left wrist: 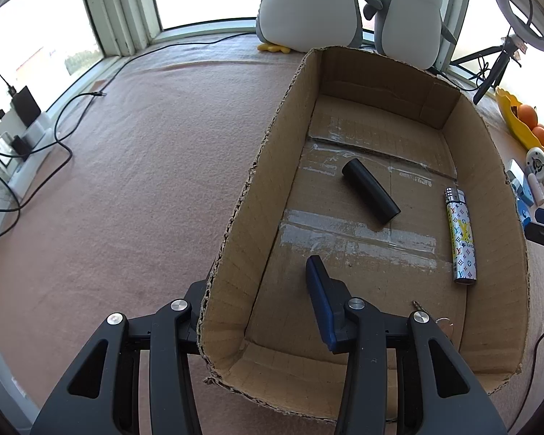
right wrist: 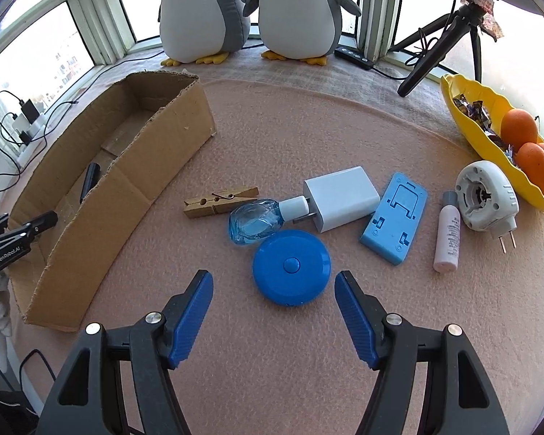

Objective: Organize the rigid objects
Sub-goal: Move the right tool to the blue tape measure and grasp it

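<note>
Left wrist view: the left gripper (left wrist: 261, 311) straddles the near left wall of the open brown cardboard box (left wrist: 235, 224), one finger outside and the blue-padded finger inside, jaws spread wide and holding nothing. Inside the box lie a black cylinder (left wrist: 370, 190) near the centre, a silver patterned lighter (left wrist: 460, 235) at 3 o'clock beside the right wall, and what seems to be a small key (left wrist: 417, 304) at 5 o'clock, partly hidden.

Right wrist view: the right gripper (right wrist: 273, 313) is fully spread and empty, its pads flanking the near edge of a round blue disc with a centre button (right wrist: 291, 266), which rests on the pink felt-covered tabletop (right wrist: 308, 127). Beyond it, from 11 to 2 o'clock, lie a wooden clothespin (right wrist: 219, 201), a clear blue dropper bottle (right wrist: 259, 219), a white plug-in charger block (right wrist: 339, 197), a blue plastic folding stand (right wrist: 395, 219), a slim pink-white tube (right wrist: 447, 235) and a round white plug-in device (right wrist: 486, 195). The box stands at 9 o'clock.

Risks: the disc is low and smooth, so pads closing on its near rim alone could squeeze it away or tip it. It touches the dropper bottle, which may be dragged along. The left gripper, astride the wall, could shift the light box.

Legible writing: "GenRobot.AI" on the left gripper body. The tube's print and the lighter's lettering are too small to read.
</note>
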Available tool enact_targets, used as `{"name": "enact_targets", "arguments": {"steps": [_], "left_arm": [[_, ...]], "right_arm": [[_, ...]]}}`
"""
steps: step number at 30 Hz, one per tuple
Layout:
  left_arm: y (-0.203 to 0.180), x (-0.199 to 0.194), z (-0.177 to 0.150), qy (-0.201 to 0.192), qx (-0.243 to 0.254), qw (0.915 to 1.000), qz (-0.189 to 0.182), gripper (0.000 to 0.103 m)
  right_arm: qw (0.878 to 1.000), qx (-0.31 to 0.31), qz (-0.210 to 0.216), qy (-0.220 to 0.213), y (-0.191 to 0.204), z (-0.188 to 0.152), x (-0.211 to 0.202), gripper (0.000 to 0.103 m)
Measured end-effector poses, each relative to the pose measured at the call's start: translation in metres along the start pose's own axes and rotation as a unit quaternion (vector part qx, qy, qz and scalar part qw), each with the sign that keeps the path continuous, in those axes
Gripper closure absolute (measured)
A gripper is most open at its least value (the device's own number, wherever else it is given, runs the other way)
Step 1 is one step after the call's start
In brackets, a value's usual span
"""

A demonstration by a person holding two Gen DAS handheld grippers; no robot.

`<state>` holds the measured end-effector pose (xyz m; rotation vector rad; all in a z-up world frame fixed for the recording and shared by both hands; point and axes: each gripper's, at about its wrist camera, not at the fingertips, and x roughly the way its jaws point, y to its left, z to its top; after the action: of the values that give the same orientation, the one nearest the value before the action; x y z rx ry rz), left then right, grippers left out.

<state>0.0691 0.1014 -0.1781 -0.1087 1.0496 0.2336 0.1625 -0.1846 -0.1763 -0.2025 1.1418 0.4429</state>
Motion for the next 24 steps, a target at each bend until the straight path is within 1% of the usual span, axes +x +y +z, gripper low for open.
{"name": "enact_targets", "arguments": {"steps": [7,14,20,24], "left_arm": [[0.000,0.000,0.000,0.000,0.000,1.0000,0.000,0.060],[0.000,0.000,-0.001,0.000,-0.001,1.0000,-0.001,0.060],[0.000,0.000,0.000,0.000,-0.001,1.0000,-0.001,0.060],[0.000,0.000,-0.001,0.000,-0.001,1.0000,-0.001,0.060]], "right_arm": [[1.000,-0.002,-0.008,0.011,0.000,0.003,0.008,0.038],[1.000,-0.007,-0.013,0.022,0.000,0.005,0.015,0.044],[0.999,-0.002,-0.014,0.031,-0.005,0.006,0.019,0.052],[0.999,-0.005,-0.012,0.032,-0.007,0.008,0.021,0.053]]}}
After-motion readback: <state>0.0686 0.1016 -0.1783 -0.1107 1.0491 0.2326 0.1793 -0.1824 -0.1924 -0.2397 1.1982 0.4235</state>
